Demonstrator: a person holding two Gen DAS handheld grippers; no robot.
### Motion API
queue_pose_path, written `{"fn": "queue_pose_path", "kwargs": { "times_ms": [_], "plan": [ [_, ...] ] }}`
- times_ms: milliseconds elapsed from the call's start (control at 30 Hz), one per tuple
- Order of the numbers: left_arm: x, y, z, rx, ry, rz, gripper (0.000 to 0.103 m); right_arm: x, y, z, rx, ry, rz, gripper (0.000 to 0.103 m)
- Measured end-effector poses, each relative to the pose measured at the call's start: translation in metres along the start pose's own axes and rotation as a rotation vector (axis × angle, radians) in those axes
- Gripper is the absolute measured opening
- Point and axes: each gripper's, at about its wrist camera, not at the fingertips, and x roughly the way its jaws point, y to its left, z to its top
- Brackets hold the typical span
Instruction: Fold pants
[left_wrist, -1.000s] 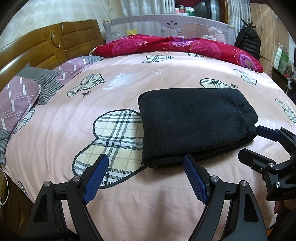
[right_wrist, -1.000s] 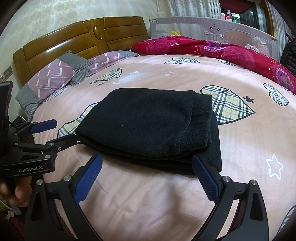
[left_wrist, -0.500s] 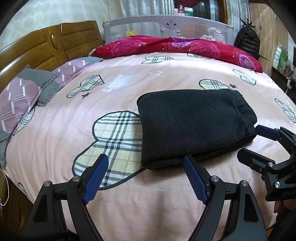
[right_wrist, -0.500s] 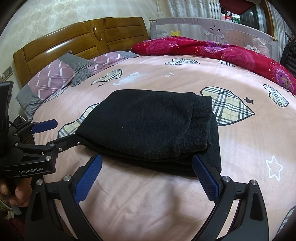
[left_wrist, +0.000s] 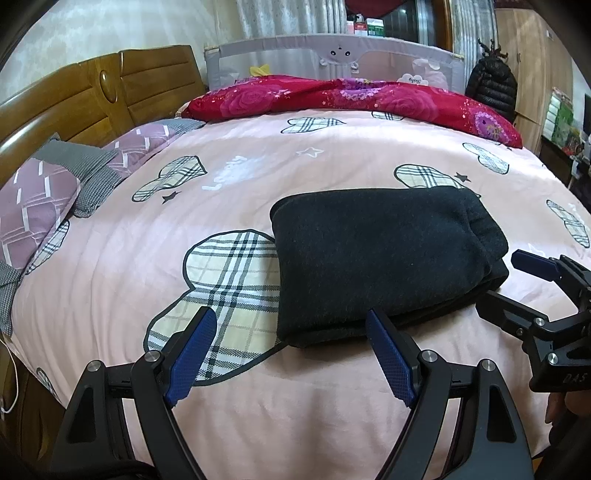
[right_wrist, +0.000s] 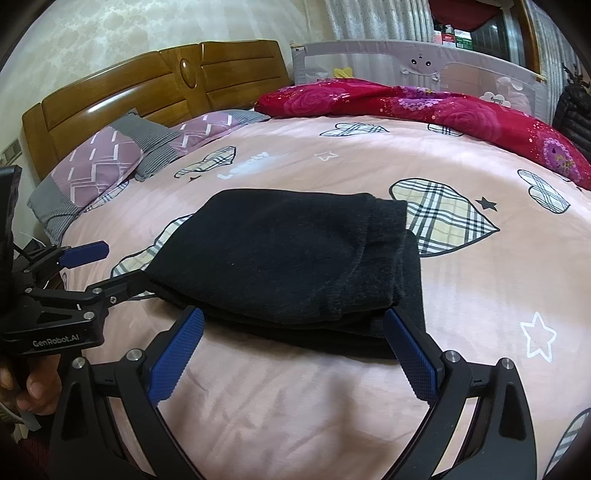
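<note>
The dark grey pants (left_wrist: 380, 254) lie folded in a thick rectangle on the pink bed cover (left_wrist: 258, 398); they also show in the right wrist view (right_wrist: 295, 254). My left gripper (left_wrist: 291, 317) is open and empty, just in front of the bundle's near left corner. My right gripper (right_wrist: 293, 314) is open and empty, just in front of the bundle's near edge. The right gripper also shows at the right of the left wrist view (left_wrist: 517, 284), open beside the bundle. The left gripper shows at the left of the right wrist view (right_wrist: 110, 266).
Purple and grey pillows (left_wrist: 40, 199) lie by the wooden headboard (left_wrist: 92, 96) on the left. A red floral quilt (left_wrist: 351, 99) lies along the far side below a grey bed rail (left_wrist: 332, 59). A black jacket (left_wrist: 491, 88) hangs at the far right.
Both grippers have drawn back slightly from the folded pants and stay open. The pants have not moved.
</note>
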Motion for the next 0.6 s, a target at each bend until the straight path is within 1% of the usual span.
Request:
{"fn": "queue_pose_path", "kwargs": {
  "times_ms": [267,467,600],
  "plan": [
    [0.001,-0.004,0.005,0.005,-0.007,-0.002,0.083,-0.004,-0.006,0.005,0.006,-0.022,-0.013,0.098],
    [0.0,-0.007,0.014,-0.006,-0.041,0.002,0.083,-0.007,-0.009,0.011,0.007,-0.045,-0.015,0.098],
    [0.002,-0.013,0.02,0.011,-0.05,0.009,0.083,-0.009,-0.012,0.017,0.009,-0.063,-0.012,0.098]
  ]
}}
